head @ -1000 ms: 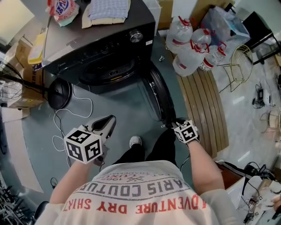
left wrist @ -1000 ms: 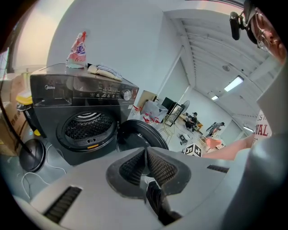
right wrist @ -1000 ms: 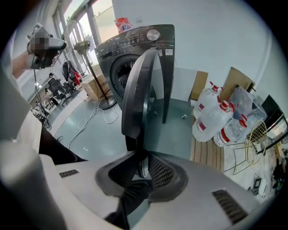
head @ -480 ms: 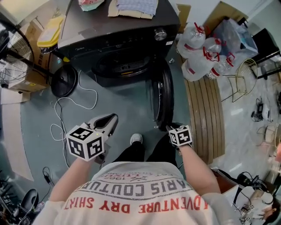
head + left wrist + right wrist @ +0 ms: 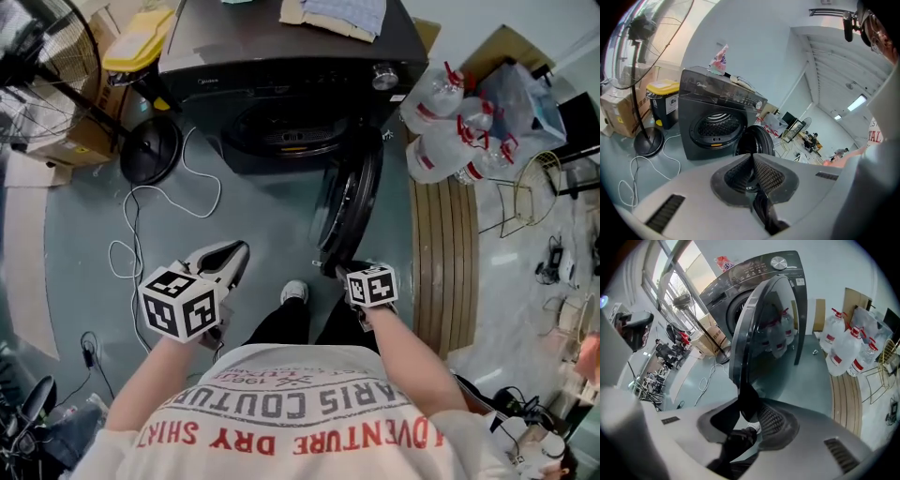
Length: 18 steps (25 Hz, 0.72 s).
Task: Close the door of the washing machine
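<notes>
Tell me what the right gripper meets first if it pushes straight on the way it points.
The washing machine door: its rim stands between the right gripper's opening jaws, so it would likely run onto that edge at once.

Washing machines: we count one washing machine [image 5: 281, 56].
Doors: we see one door [image 5: 352, 202].
Knobs: we find one knob [image 5: 382, 77].
Water jugs: we make out four water jugs [image 5: 433, 92], all red-capped.
Fans: we count one standing fan [image 5: 150, 150].
Bins: we count one yellow-lidded bin [image 5: 141, 37].
Cables: we see one white cable [image 5: 141, 216].
Cloths: we count two cloths [image 5: 349, 11].
Shoes: we see one shoe [image 5: 293, 292].
Slatted boards: we count one slatted board [image 5: 445, 253].
</notes>
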### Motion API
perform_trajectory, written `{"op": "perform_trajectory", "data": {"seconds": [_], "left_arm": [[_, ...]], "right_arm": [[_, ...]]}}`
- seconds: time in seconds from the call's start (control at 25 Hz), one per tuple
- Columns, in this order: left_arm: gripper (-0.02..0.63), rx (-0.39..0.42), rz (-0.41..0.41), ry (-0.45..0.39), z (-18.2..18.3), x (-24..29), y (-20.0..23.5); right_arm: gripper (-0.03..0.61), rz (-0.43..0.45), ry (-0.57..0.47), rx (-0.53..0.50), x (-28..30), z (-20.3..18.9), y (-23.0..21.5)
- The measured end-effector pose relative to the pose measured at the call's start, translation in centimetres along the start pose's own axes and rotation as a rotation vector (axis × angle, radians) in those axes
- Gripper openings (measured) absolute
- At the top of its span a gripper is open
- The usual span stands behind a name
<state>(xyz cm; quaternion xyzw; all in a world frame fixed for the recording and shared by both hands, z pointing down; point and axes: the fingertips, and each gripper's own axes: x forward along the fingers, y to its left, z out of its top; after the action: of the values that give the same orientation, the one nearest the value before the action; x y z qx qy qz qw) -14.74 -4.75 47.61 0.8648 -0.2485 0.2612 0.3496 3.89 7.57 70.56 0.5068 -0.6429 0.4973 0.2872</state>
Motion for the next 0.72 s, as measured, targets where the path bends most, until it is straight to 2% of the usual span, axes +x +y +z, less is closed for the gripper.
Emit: {"op": "perform_trajectory", "data": {"seconds": [0.48,0.72], "left_arm": [[0.040,-0.112,0.106,-0.069,-2.5,-4.5,3.9],[0.040,-0.168,0.155,-0.111,-3.2,-6.7,5.9]], "right_arm": [[0.135,0.069,0.024,0.002,3.7,3.8,5.7],[0.138,0.085,0.050,-0.092,5.0,5.8,8.0]]}}
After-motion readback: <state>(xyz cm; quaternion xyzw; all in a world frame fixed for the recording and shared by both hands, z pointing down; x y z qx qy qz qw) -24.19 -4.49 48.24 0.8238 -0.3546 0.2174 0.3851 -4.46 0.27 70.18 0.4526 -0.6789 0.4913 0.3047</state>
